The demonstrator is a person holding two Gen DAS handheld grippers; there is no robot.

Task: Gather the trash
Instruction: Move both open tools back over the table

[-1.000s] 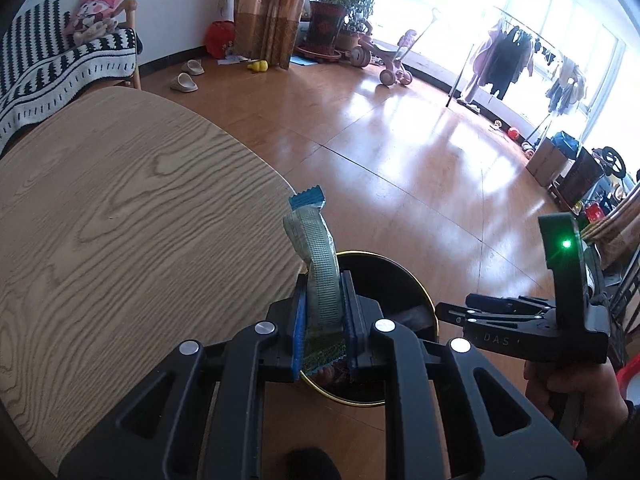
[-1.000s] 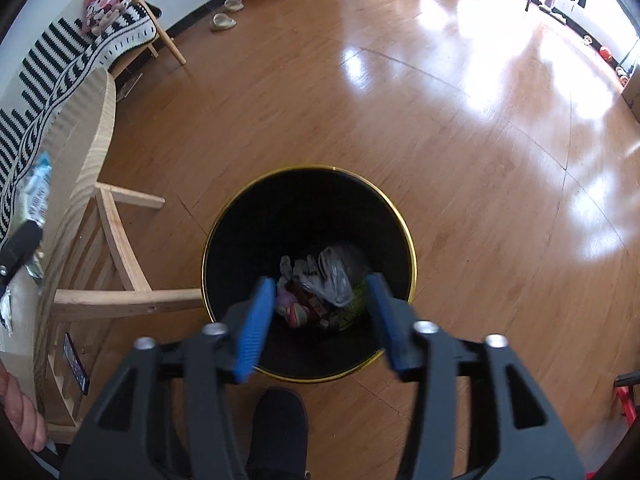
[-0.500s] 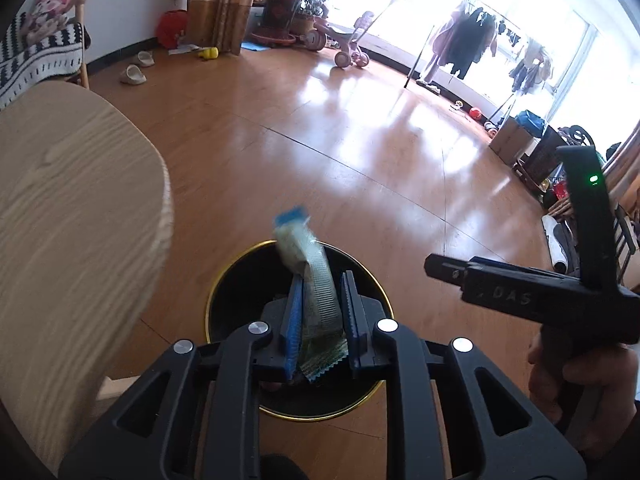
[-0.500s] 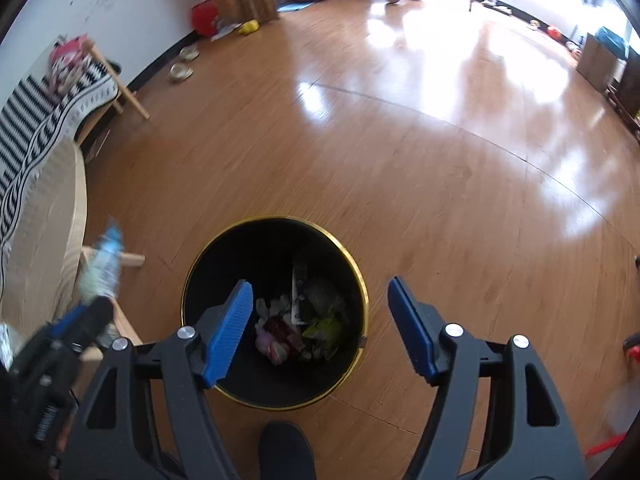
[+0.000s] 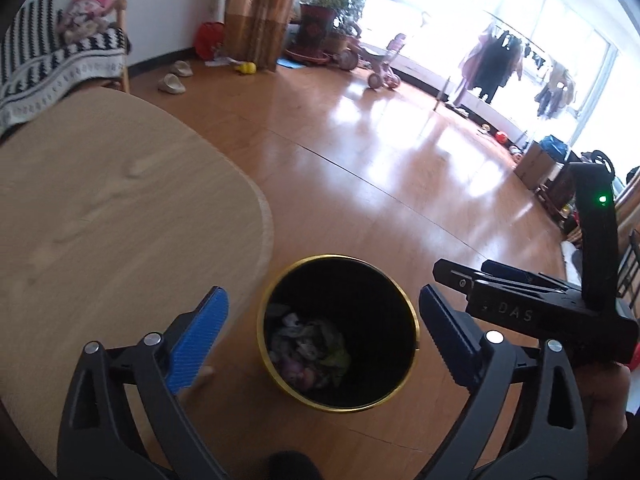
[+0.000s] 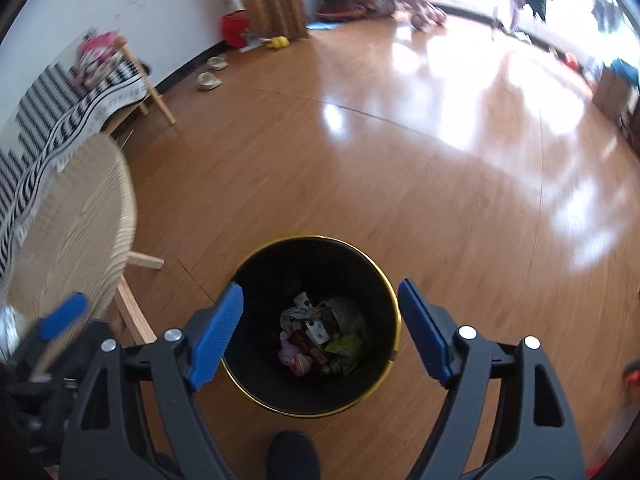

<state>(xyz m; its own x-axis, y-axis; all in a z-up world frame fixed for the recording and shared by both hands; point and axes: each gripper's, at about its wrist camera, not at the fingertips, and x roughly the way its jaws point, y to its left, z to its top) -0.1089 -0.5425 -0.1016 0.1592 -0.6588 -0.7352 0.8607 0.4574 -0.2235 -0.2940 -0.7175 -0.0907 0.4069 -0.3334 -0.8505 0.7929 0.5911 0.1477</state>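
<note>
In the left wrist view, the left tool [image 5: 320,328] is hanging over the black, gold-rimmed trash bin [image 5: 338,332] on the floor, its blue pads [image 5: 198,344] spreading apart with nothing between them; it is pointing steeply downward at the bin's mouth. Crumpled wrappers [image 5: 308,354] are lying at the bottom of the bin, so at least part of the collecting looks done. The wooden surface [image 5: 112,216] beside the bin is showing no litter in the part visible here, though blur is hiding detail. The right tool [image 5: 520,304], gripped by a hand [image 5: 600,404], is sitting just right of the bin. In the right wrist view, the right tool [image 6: 320,332] is also aiming down into the bin [image 6: 316,360], its jaws widening and empty, framing the rim. The trash pile [image 6: 320,340] is resting inside. At the left edge something pale and crinkly [image 6: 8,328] is showing near the surface [image 6: 76,232], too blurred to identify; if it is litter, more pickups are probably remaining.
</note>
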